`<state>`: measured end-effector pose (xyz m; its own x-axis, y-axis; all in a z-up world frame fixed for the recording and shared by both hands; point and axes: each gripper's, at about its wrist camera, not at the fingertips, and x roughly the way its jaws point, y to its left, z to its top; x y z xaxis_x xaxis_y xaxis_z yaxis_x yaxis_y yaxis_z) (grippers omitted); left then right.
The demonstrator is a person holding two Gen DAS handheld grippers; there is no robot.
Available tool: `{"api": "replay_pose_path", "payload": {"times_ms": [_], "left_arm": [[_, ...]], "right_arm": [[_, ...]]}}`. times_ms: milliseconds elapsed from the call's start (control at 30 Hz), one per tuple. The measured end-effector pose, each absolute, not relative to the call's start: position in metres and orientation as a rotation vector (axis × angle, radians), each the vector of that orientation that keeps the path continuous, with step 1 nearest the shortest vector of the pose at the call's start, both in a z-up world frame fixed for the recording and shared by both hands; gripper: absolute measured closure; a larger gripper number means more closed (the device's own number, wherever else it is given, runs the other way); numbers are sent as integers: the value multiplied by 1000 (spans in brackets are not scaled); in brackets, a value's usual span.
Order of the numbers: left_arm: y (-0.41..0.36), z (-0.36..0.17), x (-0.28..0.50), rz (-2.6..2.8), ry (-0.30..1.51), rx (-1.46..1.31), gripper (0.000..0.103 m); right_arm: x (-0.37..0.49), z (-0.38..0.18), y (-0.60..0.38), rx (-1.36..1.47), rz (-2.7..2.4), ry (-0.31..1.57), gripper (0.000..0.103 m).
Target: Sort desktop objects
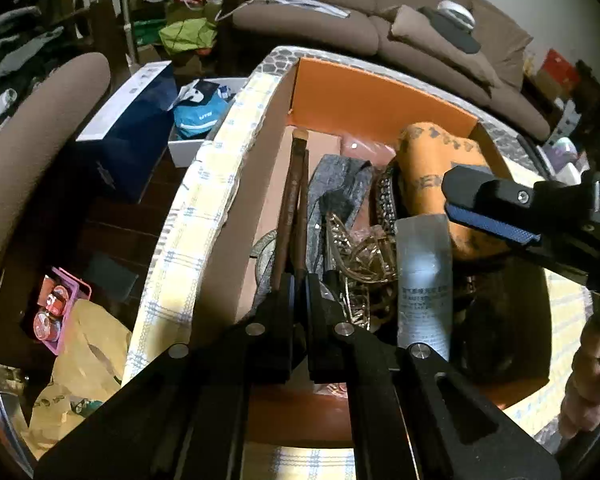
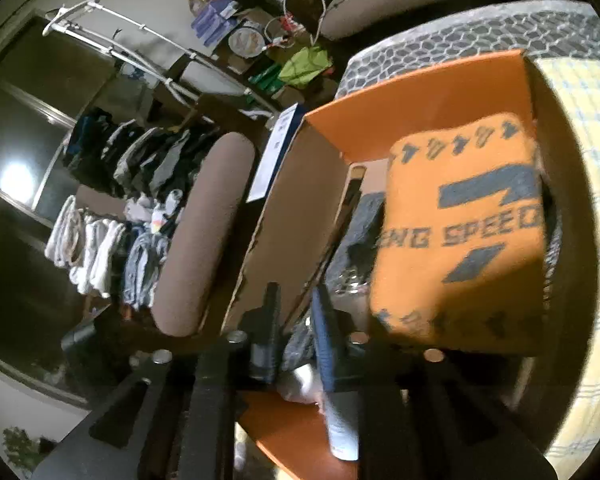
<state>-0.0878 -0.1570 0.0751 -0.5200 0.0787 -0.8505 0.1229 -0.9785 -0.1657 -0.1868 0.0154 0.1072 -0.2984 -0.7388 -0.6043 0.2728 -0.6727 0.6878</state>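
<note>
An orange cardboard box (image 1: 380, 100) stands on the table and holds a brown pen (image 1: 294, 200), a grey cloth (image 1: 336, 192), a gold hair claw (image 1: 364, 256), a white tube (image 1: 424, 276) and an orange printed towel (image 1: 428, 164). My left gripper (image 1: 299, 284) is shut on the lower end of the brown pen inside the box. My right gripper (image 2: 296, 320) hangs over the box (image 2: 420, 92) with a small gap between its fingers; the white tube (image 2: 340, 420) lies just beneath them, next to the towel (image 2: 460, 236). It also shows in the left wrist view (image 1: 496, 208).
The table carries a yellow plaid cloth (image 1: 212, 184). A brown armchair (image 2: 204, 232) and a blue box (image 1: 136, 136) stand left of the table. A sofa (image 1: 440, 40) is behind. Clothes on a rack (image 2: 132, 200) and floor clutter lie further left.
</note>
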Motion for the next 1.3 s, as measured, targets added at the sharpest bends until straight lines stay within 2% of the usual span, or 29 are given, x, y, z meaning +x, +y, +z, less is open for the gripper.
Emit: {"api": "replay_pose_path", "payload": {"times_ms": [100, 200, 400, 533, 633, 933, 1000, 1167, 1300], "left_arm": [[-154, 85, -84, -2774, 393, 1505, 97], [-142, 88, -85, -2846, 426, 1552, 88], [-116, 87, -89, -2907, 343, 1605, 86], [-112, 85, -90, -2911, 379, 1643, 68], [-104, 81, -90, -2905, 299, 1674, 63], [-84, 59, -99, -2850, 185, 1774, 65], [-86, 54, -102, -2839, 235, 1788, 66], [-84, 63, -95, -2857, 128, 1712, 69], [-98, 83, -87, -2895, 141, 1643, 69]], "right_arm": [[-186, 111, 17, 1293, -2064, -561, 70], [-185, 108, 16, 1320, -2080, -514, 70], [-185, 88, 13, 1407, -2057, -488, 70], [-186, 84, 16, 1429, -2026, -501, 68], [-186, 83, 16, 1430, -2022, -505, 66], [-183, 81, 12, 1441, -2003, -483, 64], [-182, 78, 10, 1454, -1998, -468, 64], [-180, 69, 2, 1473, -1962, -463, 67], [-177, 83, -4, 1400, -1937, -508, 68]]}}
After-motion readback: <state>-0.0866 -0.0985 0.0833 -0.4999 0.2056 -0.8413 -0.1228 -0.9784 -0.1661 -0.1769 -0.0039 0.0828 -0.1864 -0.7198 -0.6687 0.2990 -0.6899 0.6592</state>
